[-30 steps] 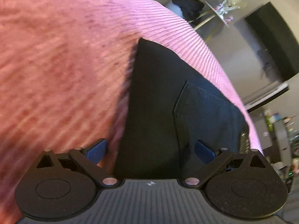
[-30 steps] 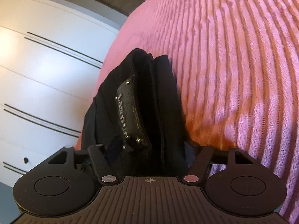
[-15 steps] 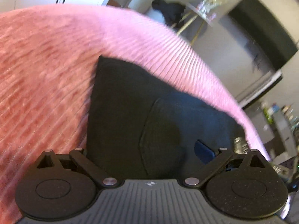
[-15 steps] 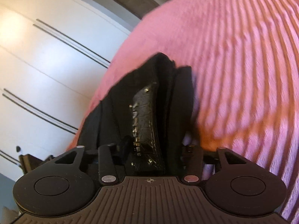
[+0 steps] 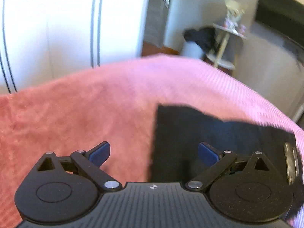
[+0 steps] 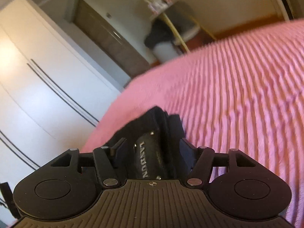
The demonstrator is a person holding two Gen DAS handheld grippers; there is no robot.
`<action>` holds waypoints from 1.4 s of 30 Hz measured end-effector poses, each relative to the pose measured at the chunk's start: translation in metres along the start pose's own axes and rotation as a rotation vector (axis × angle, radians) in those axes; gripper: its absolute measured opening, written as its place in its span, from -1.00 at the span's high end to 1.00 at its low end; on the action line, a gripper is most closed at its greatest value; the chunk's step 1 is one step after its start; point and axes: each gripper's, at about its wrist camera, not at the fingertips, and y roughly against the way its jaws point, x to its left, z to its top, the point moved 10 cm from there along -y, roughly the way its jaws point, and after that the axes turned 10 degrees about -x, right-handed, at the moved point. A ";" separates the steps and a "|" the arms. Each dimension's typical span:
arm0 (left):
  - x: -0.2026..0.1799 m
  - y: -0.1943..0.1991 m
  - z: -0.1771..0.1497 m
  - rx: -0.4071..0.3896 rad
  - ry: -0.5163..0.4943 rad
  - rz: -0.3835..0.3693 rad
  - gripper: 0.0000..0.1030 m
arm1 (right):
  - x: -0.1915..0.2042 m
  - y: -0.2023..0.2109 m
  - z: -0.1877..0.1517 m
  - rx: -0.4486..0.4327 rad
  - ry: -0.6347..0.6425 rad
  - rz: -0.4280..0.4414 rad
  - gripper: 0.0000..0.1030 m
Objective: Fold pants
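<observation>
The black pants lie folded into a flat dark block on the pink ribbed bedspread. My left gripper is open and empty, above the folded block's left edge. In the right wrist view the waistband end of the pants with a black leather label sits between the fingers of my right gripper. The jaws stand wide on either side of the bundle, not pressed on it.
White wardrobe doors stand beyond the bed's far edge. A small side table with dark clothing heaped next to it stands at the back right. The bedspread stretches wide to the right.
Both grippers have lifted and tilted up, so the room shows more. The left gripper has shifted left off the pants. The right jaws have spread a little around the waistband.
</observation>
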 end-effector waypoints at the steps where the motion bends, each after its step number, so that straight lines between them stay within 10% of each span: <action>1: -0.006 0.004 -0.007 0.022 0.012 -0.019 -0.92 | 0.012 0.004 -0.001 0.009 0.025 0.031 -0.24; 6: -0.033 0.025 -0.049 0.123 0.013 -0.109 -0.92 | 0.054 0.013 -0.048 0.261 0.157 0.096 0.13; 11: -0.026 0.027 -0.072 0.188 0.002 -0.065 -0.92 | 0.039 0.024 -0.071 0.361 0.233 -0.052 1.00; 24: -0.032 0.058 -0.069 0.205 0.054 -0.036 -0.92 | 0.028 0.025 -0.095 0.293 0.226 -0.040 0.98; 27: -0.032 0.067 -0.072 0.205 0.014 -0.019 -0.92 | 0.029 0.049 -0.102 0.302 0.233 -0.048 0.49; 29: -0.034 0.077 -0.073 0.198 0.007 -0.043 -0.92 | 0.027 0.065 -0.109 0.310 0.276 -0.091 -0.26; 33: -0.034 0.098 -0.076 0.185 -0.037 -0.035 -0.92 | 0.041 0.087 -0.114 0.306 0.293 -0.088 -0.47; 35: -0.031 0.108 -0.077 0.175 -0.048 -0.027 -0.92 | 0.050 0.095 -0.117 0.289 0.302 -0.099 -0.93; 42: -0.011 0.136 -0.081 0.150 -0.064 0.021 -0.92 | 0.069 0.095 -0.137 0.260 0.432 -0.181 -1.00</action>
